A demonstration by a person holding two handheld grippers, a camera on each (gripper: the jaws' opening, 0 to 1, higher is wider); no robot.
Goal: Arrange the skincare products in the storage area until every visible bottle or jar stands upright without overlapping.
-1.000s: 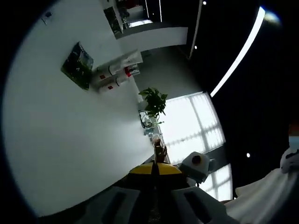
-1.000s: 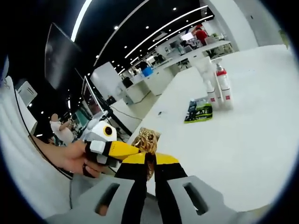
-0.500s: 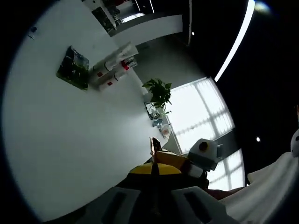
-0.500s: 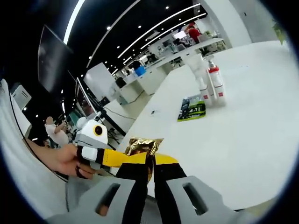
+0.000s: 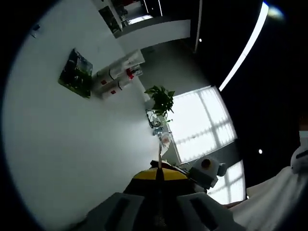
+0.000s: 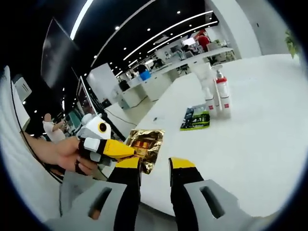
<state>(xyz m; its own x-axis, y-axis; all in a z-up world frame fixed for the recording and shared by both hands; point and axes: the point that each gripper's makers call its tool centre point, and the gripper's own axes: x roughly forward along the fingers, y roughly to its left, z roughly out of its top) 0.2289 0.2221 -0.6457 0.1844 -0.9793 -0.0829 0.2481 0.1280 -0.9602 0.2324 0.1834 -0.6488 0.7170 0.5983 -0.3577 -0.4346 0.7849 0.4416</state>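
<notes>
Bottles (image 6: pixel 217 94) stand upright in a tight cluster on the white worktop (image 6: pixel 260 139), at about 1 o'clock in the right gripper view; the clearest one is white with a red cap, and a taller pale one rises just beside it. Just beside them, toward 12 o'clock, a flat green packet (image 6: pixel 196 118) lies on the worktop. In the left gripper view the same bottles (image 5: pixel 118 77) sit at about 11 o'clock, with the green packet (image 5: pixel 77 73) next to them on the worktop (image 5: pixel 72 154); that view is rolled, so they look sideways.

A gold sachet (image 6: pixel 144 144) is at 9 o'clock of the right gripper view, near the worktop's edge and well apart from the bottles. The left gripper (image 6: pixel 126 150) comes in from the left there, its yellow tips pressed onto the sachet's edge, a hand (image 6: pixel 65 154) gripping its body. In its own view the left gripper (image 5: pixel 159 174) has its jaws together, with a thin sliver of the sachet (image 5: pixel 159 159) sticking up edge-on between them.

The right gripper (image 6: pixel 154 163) has its jaws parted with a clear gap, nothing between them; the sachet lies just left of the left jaw tip.

A potted plant (image 5: pixel 161 101) stands beyond the worktop's far end, before a bright window (image 5: pixel 202 122).
</notes>
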